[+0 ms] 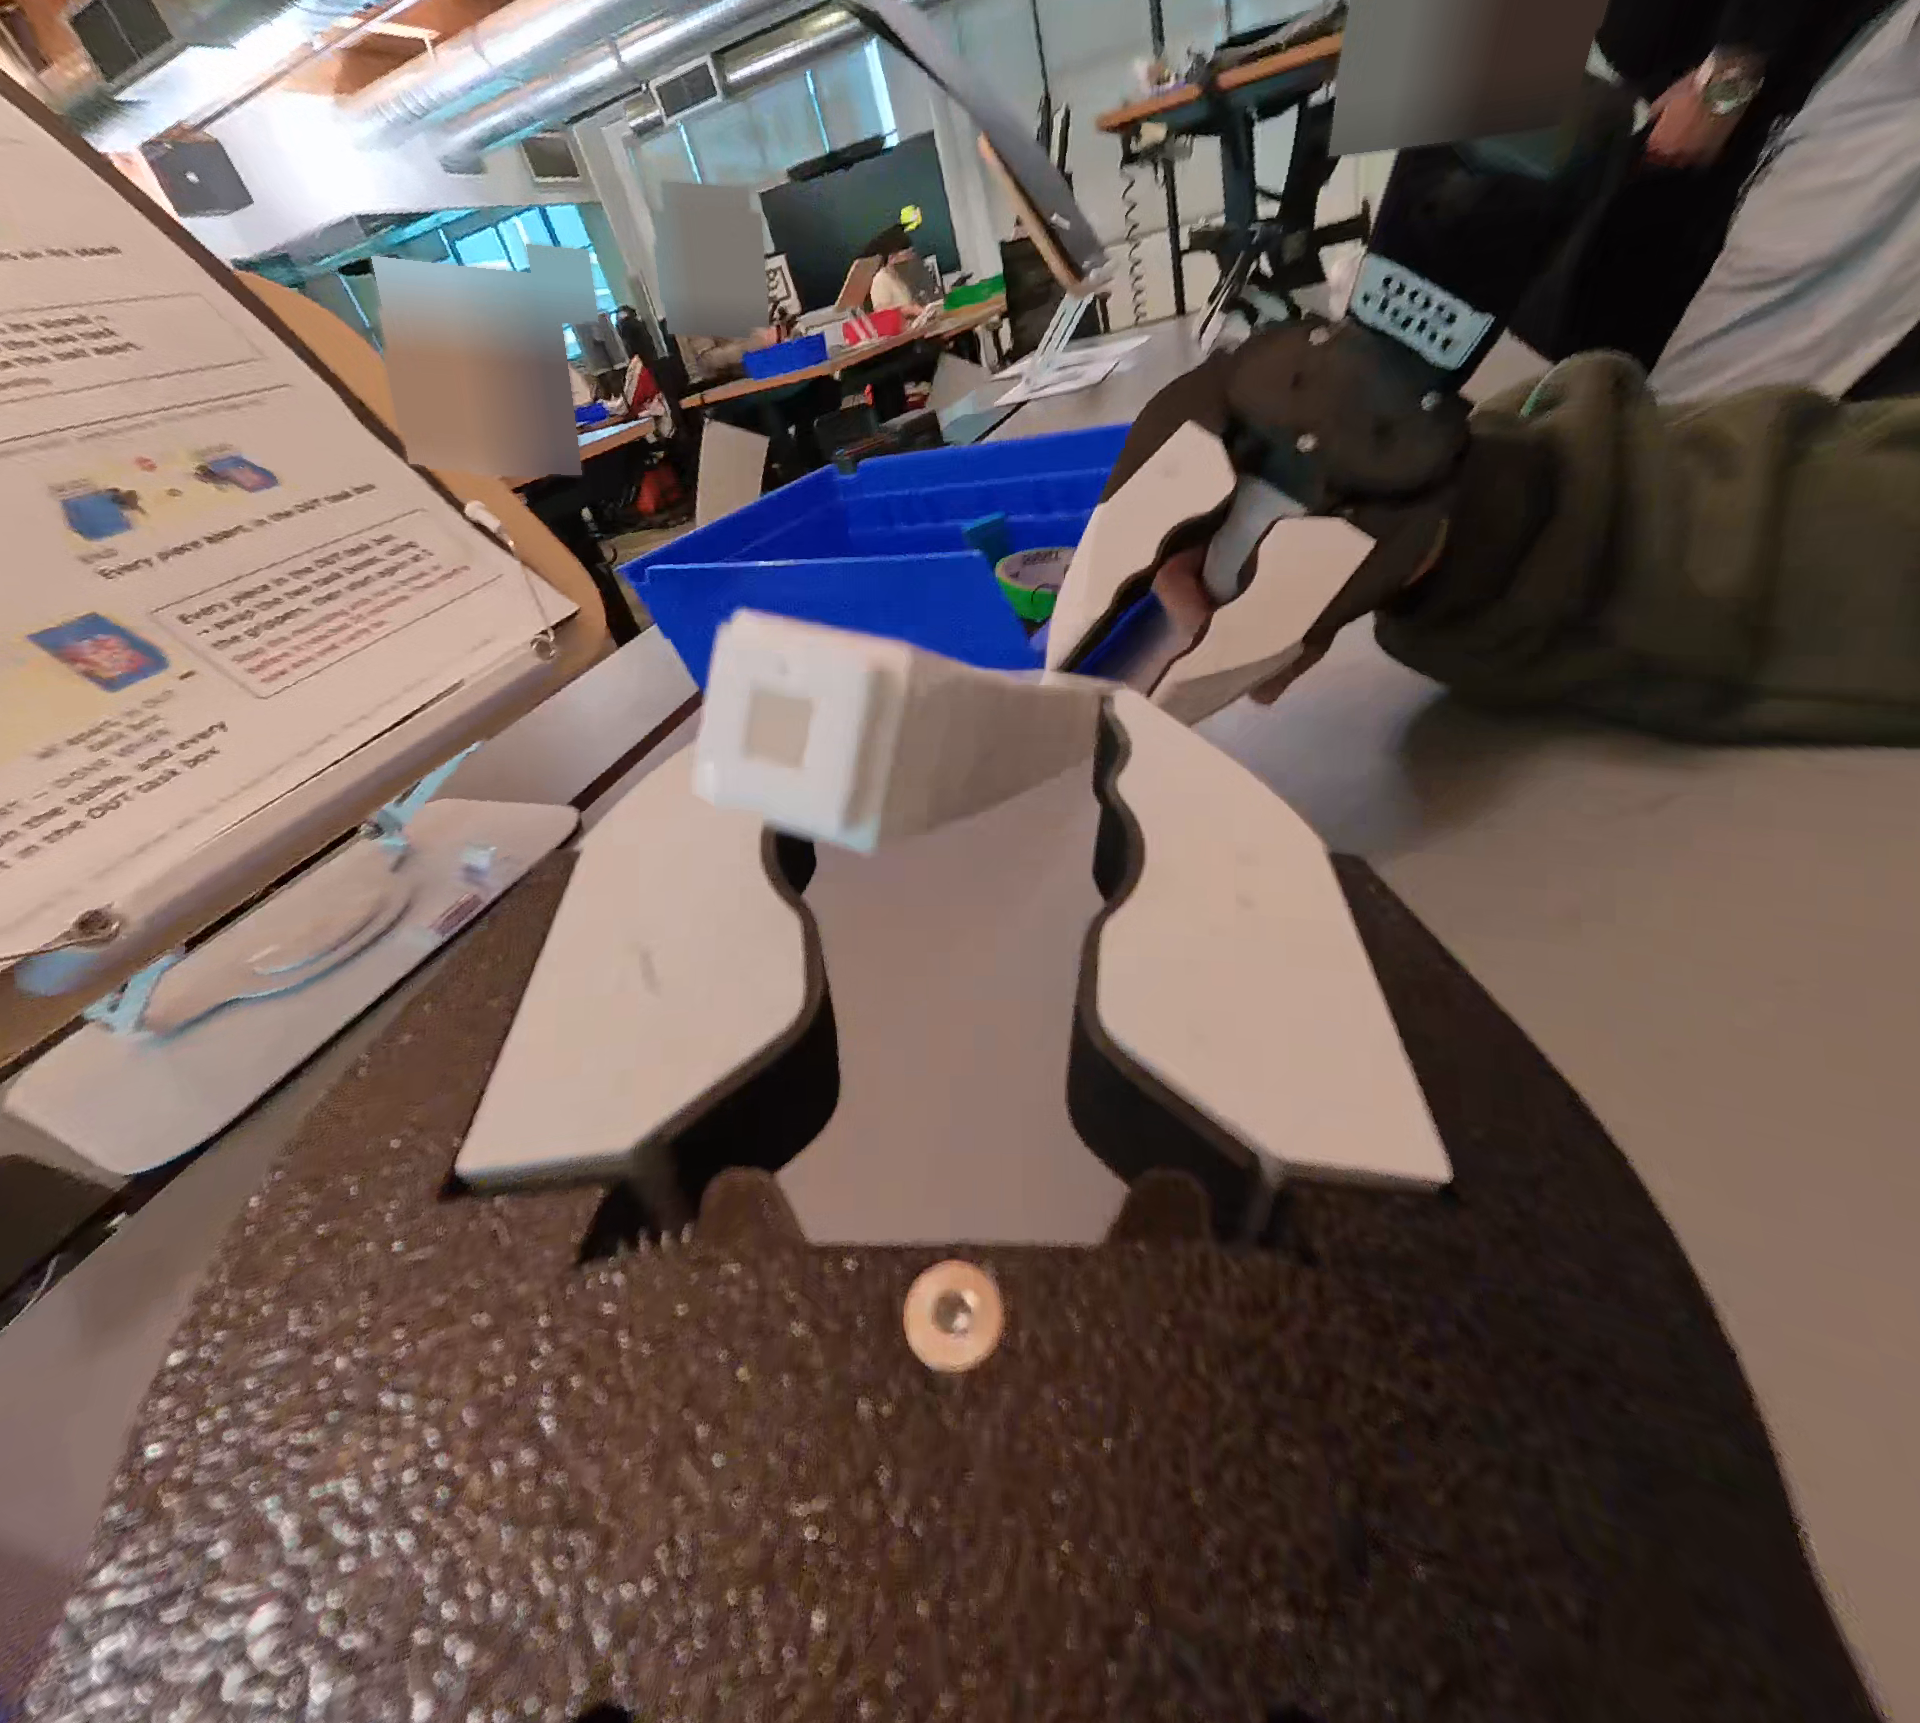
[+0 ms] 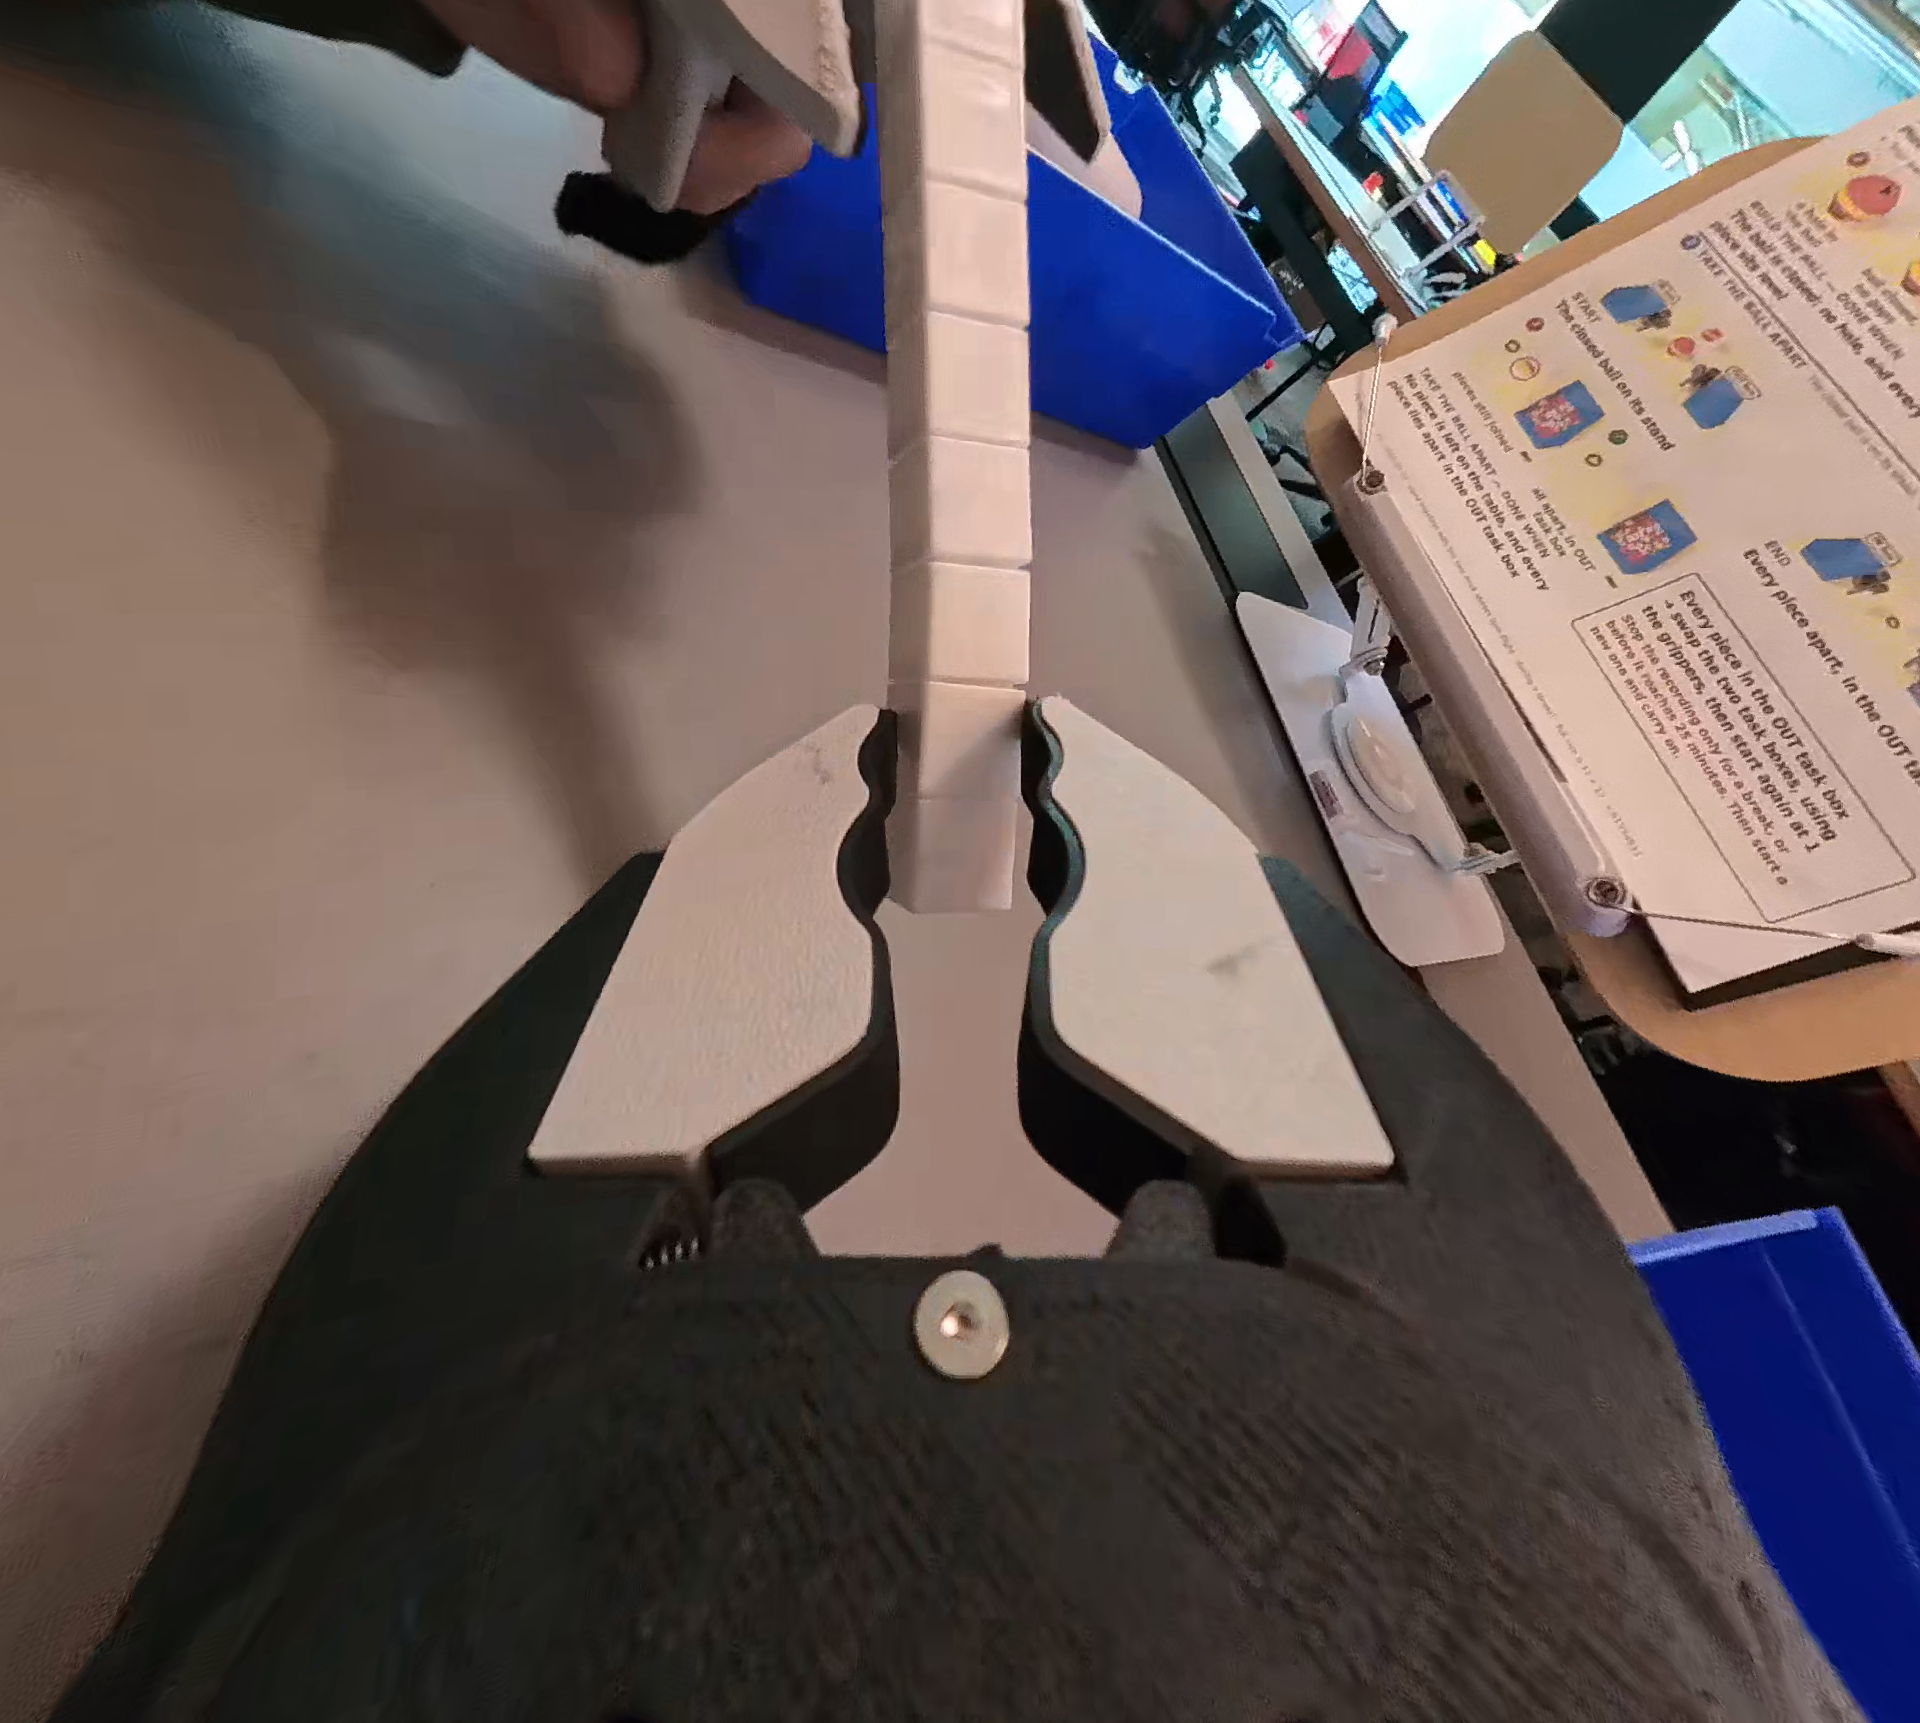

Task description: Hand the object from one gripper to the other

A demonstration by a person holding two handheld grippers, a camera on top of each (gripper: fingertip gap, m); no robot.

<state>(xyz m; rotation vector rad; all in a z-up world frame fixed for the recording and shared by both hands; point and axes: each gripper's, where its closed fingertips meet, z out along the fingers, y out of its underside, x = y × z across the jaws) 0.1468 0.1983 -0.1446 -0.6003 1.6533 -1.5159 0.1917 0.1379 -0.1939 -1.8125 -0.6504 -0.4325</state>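
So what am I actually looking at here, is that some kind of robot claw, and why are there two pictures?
There is no robot: a person holds a hand-operated claw in each hand, and each claw carries a camera looking out along its two fingers. That gives two pictures of one moment.

In the right wrist view, the right gripper is clamped on the near end of a long white segmented bar. In the left wrist view, the left gripper has its fingers on either side of the bar's far end. I cannot tell whether it is squeezing yet.

On the grey table stand a blue bin and a propped-up instruction sheet.
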